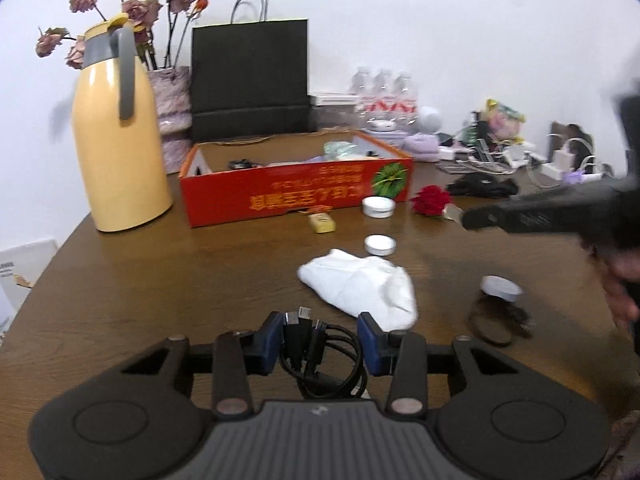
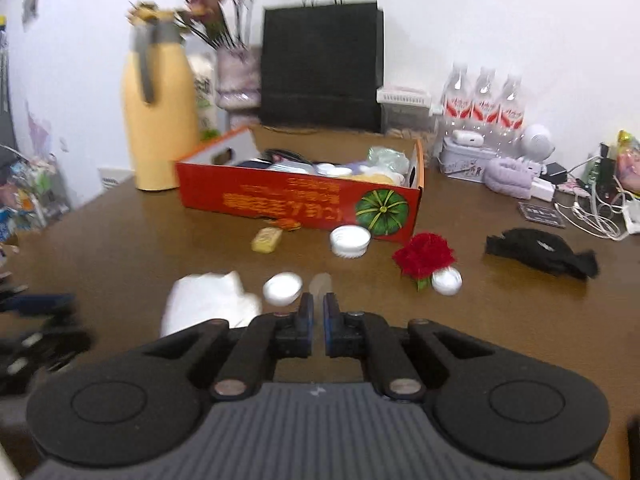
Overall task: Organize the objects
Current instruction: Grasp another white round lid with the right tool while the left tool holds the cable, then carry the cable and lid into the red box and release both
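My left gripper [image 1: 322, 338] is shut on a coiled black cable [image 1: 316, 356]; both blue pads press on the bundle, held just above the brown table [image 1: 160, 280]. My right gripper [image 2: 319, 300] has its pads almost together, and a small pale thin piece [image 2: 321, 285], blurred, sticks out from them. In the left wrist view the right gripper [image 1: 460, 216] reaches in from the right beside the red rose [image 1: 431, 200]. The open red box [image 1: 296, 192] holding several items lies at the middle back. A white crumpled cloth [image 1: 360, 284] lies just past the left gripper.
Three white round lids [image 1: 378, 206] [image 1: 380, 245] [image 1: 502, 288], a small yellow packet [image 1: 322, 224] and a black hair tie [image 1: 492, 320] lie loose on the table. A yellow jug [image 1: 120, 140] and a black bag [image 1: 250, 80] stand at the back. Chargers and a black cloth [image 2: 540, 252] crowd the right.
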